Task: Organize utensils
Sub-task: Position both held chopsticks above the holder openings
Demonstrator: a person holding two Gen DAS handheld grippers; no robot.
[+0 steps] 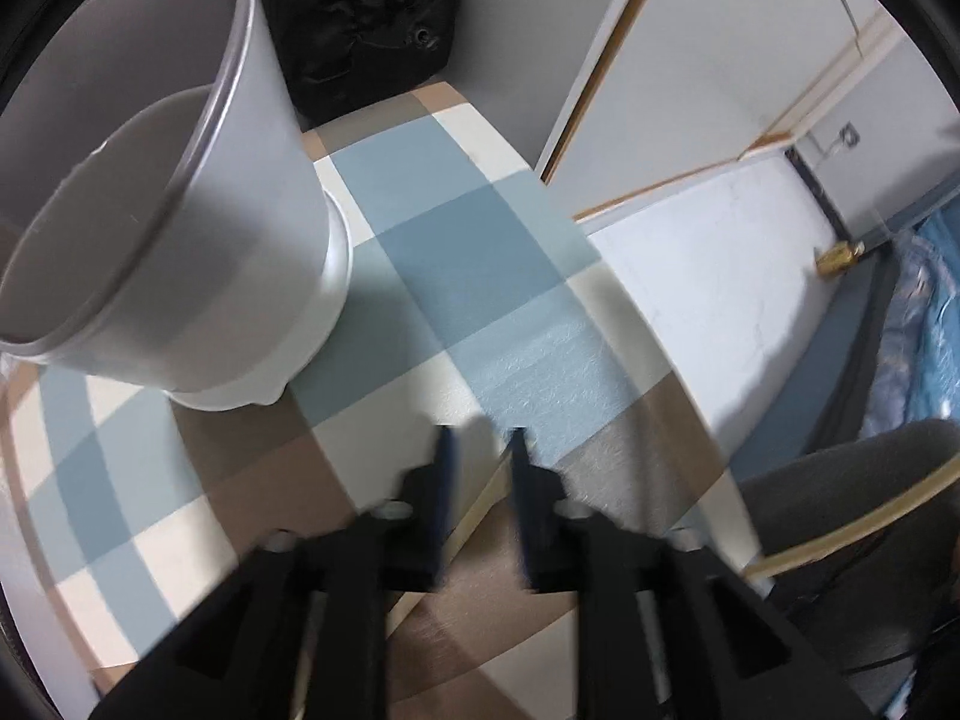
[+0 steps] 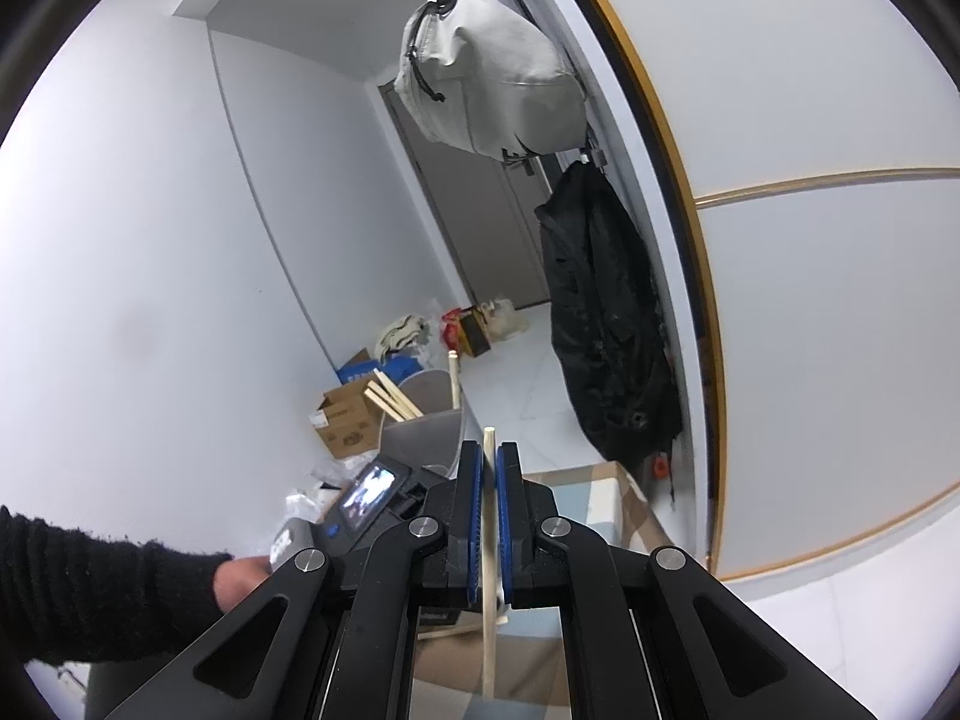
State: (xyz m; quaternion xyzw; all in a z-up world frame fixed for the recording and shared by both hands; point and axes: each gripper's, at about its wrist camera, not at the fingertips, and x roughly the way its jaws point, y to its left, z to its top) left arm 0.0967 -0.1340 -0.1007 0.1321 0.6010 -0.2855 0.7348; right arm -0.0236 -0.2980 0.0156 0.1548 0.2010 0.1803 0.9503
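Observation:
In the left wrist view a grey utensil holder (image 1: 180,198) on a white base stands on the checked tablecloth (image 1: 456,276) at the upper left. My left gripper (image 1: 482,450) points down at the cloth to the right of the holder, open a little, with nothing between its pads. A pale chopstick (image 1: 474,510) lies on the cloth below the gap. My right gripper (image 2: 489,456) is shut on an upright chopstick (image 2: 489,516). Beyond it, the holder (image 2: 423,426) has several chopsticks (image 2: 393,399) in it.
A black jacket (image 2: 606,324) and a grey bag (image 2: 486,72) hang by the door behind the table. Cardboard boxes (image 2: 345,420) sit on the floor. A black-sleeved hand (image 2: 240,576) holds the left gripper's body. The table's edge and white floor (image 1: 708,276) lie right, with a grey chair seat (image 1: 840,492).

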